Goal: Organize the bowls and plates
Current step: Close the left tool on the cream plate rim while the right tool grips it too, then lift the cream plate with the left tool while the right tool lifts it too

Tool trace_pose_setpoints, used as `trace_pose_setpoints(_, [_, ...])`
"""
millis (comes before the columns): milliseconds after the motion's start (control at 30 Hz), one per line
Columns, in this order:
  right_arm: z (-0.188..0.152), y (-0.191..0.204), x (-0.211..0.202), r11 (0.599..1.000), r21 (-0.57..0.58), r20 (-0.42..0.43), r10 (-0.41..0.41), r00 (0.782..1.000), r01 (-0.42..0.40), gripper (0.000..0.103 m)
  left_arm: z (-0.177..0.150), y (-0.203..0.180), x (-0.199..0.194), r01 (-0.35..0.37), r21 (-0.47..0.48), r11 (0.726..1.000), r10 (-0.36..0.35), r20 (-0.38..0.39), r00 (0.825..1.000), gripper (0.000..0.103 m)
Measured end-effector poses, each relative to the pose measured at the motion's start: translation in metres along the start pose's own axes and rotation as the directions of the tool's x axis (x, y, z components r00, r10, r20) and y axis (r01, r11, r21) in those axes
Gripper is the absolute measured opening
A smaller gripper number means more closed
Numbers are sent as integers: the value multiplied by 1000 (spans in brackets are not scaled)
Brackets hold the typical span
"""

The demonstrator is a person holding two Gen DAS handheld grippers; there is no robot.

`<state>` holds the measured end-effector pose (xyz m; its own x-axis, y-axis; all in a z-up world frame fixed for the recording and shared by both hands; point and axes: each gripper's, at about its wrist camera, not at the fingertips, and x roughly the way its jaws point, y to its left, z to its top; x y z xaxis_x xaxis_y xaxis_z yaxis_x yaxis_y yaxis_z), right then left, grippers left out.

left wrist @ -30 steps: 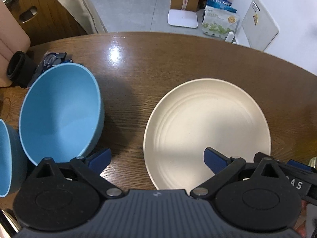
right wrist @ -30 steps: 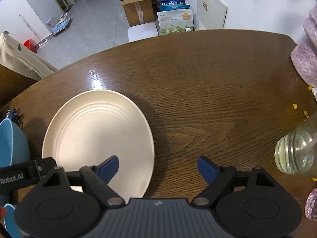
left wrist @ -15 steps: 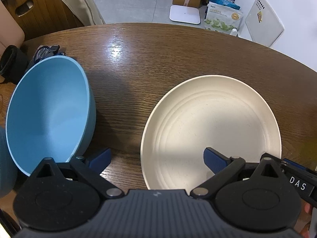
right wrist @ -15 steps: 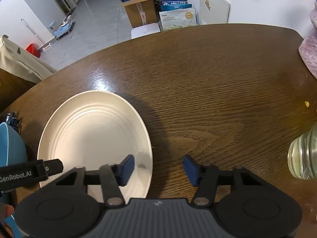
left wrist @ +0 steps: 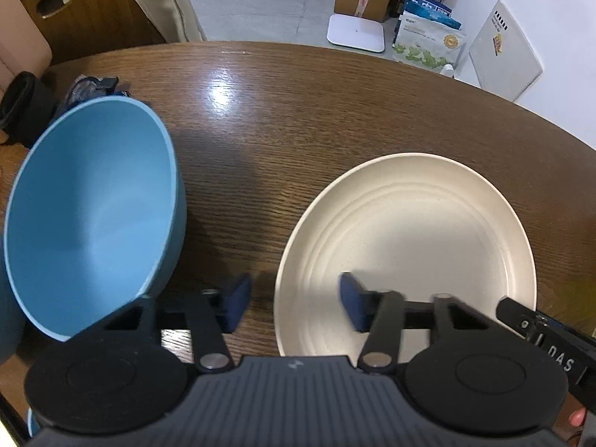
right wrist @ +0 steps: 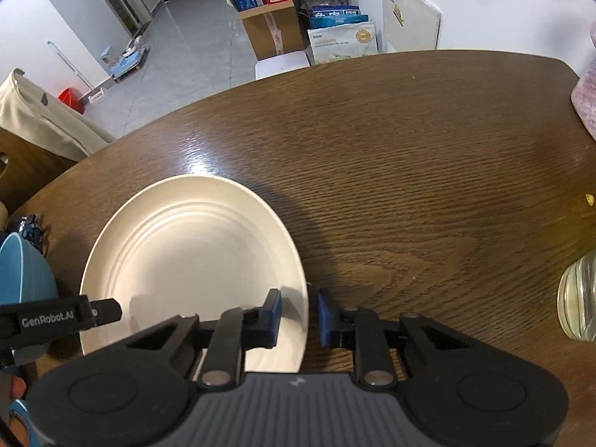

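Both grippers have drawn their jaws inward since the earlier frames, each straddling an edge of the cream plate (left wrist: 409, 231). On the left gripper (left wrist: 294, 307) the jaws have just been closing and now stand partway together, with the plate's near left rim between them: one blue pad hangs over the bare wood outside the rim, the other over the plate's ribbed inside. A clear gap shows on both sides of the rim, so the pads are not pressing it. On the right gripper (right wrist: 298, 316) the jaws have also just been closing and are far narrower, with the plate's near right rim between them; the left pad sits over the plate's inner slope and the right pad just outside the edge. Whether those pads actually pinch the rim I cannot tell, as a sliver of gap seems to remain.

That plate lies flat on the dark wooden counter (right wrist: 409, 171), right side up and empty. Just to its left, apart from it, stands a large blue bowl (left wrist: 93, 208), also empty, with the edge of a second blue dish (left wrist: 5, 324) showing at the far left of the left wrist view. At the right edge of the right wrist view a glass jar (right wrist: 579, 298) stands on the counter, well apart from the plate
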<state>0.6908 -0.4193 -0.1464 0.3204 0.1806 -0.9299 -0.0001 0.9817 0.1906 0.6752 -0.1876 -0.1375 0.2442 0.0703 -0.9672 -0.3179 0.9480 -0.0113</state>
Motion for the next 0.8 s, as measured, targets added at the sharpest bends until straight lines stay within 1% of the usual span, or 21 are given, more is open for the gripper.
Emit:
trace_pose_setpoints(67, [0, 2, 1, 1000, -8, 2, 5, 1000, -5, 16, 0, 2, 4, 4, -5, 1000, -4, -10, 1000, 36])
trace_pose_setpoints(133, [0, 5, 1, 1000, -16, 6, 1, 1000, -1, 16, -2, 4, 5, 17, -7, 1000, -16, 2, 1000, 34])
trace_pose_setpoints(167, [0, 6, 1, 1000, -20, 8, 1, 1000, -1, 16, -2, 3, 5, 21, -4, 1000, -21, 7, 1000, 30])
trace_pose_setpoints(467, [-9, 8, -3, 999, -44, 37, 2, 999, -1, 16, -3, 0, 6, 16, 23, 1000, -17, 41, 999, 29])
trace_pose_setpoints(800, [-11, 8, -6, 999, -52, 44, 0, 999, 2, 16, -5, -2, 4, 9, 37, 999, -11, 54, 998, 29])
